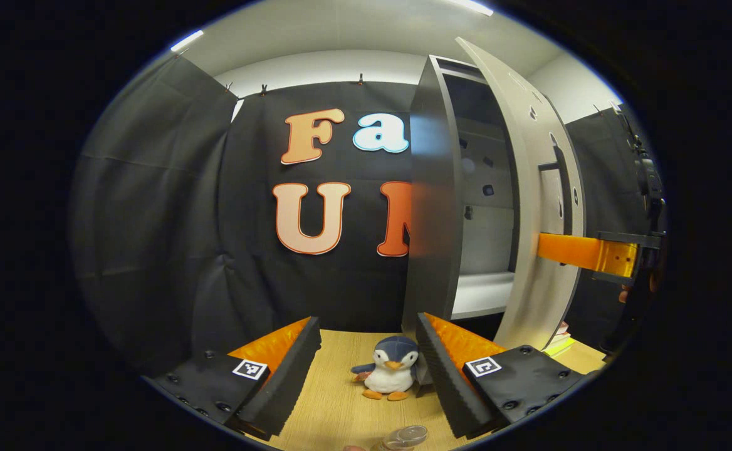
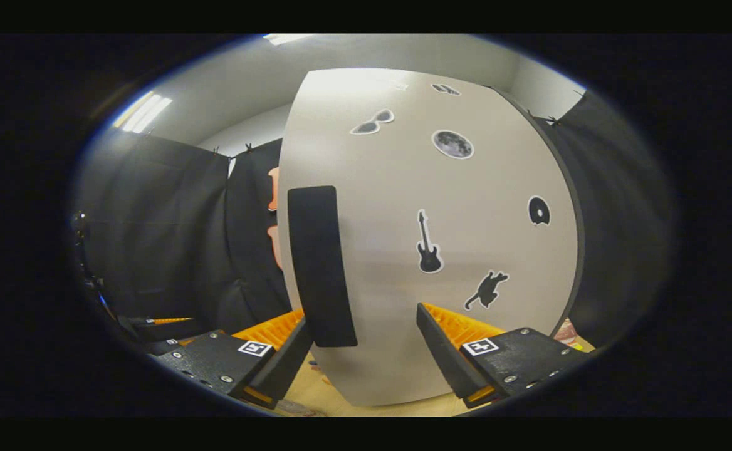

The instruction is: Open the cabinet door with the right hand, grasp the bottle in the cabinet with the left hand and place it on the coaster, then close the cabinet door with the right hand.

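The grey cabinet (image 1: 432,207) stands at the right on the wooden table, its pale door (image 1: 532,188) swung partly open. White shelves (image 1: 485,250) show inside. My left gripper (image 1: 369,322) is open above the table, apart from the cabinet. A clear round top (image 1: 405,436), perhaps of the bottle, pokes up at the bottom edge. In the right gripper view the door's front (image 2: 428,207) carries black stickers and a black handle (image 2: 321,266). My right gripper (image 2: 361,316) is open, with the handle's lower end just inside one finger. Its finger (image 1: 582,250) reaches the door's outer face.
A small penguin plush (image 1: 391,376) sits on the table (image 1: 334,401) between my left fingers, in front of the cabinet's corner. Some coloured flat things (image 1: 560,343) lie under the door's far side. Black cloth walls close in the back and left.
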`<state>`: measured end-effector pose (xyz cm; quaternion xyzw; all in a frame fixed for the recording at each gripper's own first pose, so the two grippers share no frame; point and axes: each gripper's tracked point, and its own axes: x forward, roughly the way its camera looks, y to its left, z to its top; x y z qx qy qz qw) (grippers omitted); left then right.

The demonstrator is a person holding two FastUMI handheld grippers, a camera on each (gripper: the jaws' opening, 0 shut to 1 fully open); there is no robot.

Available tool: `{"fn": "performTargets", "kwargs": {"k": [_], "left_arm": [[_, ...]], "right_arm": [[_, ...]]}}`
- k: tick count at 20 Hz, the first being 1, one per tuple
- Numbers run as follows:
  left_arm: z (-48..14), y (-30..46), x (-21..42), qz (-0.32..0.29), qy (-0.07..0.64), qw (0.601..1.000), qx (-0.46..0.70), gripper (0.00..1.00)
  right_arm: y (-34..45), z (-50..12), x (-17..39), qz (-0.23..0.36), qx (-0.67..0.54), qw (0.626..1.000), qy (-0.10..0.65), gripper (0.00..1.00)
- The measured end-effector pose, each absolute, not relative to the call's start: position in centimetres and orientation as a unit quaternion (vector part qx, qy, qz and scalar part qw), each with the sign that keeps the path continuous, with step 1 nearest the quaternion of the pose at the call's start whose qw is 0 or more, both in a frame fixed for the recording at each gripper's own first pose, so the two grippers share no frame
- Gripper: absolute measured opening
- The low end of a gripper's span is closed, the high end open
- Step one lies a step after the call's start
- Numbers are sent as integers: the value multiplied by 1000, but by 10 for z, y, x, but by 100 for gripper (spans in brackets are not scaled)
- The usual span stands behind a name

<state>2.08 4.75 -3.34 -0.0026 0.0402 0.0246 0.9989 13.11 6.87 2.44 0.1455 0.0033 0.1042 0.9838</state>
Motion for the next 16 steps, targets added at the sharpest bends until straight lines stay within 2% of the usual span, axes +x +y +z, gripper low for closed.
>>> {"fn": "performTargets", "kwargs": {"k": [4,6,7,16], "left_arm": [[-33,47,24,17,42,999,-2,99],[-32,48,24,18,42,999,-3,99],[-33,48,23,19,42,999,-5,99],[-40,54,11,40,53,998,-13,99]], "right_arm": [[71,23,138,95,157,983,5,96],[72,21,138,84,143,986,4,93],[73,21,139,79,138,987,3,95],[73,16,151,29,123,992,-8,95]]}}
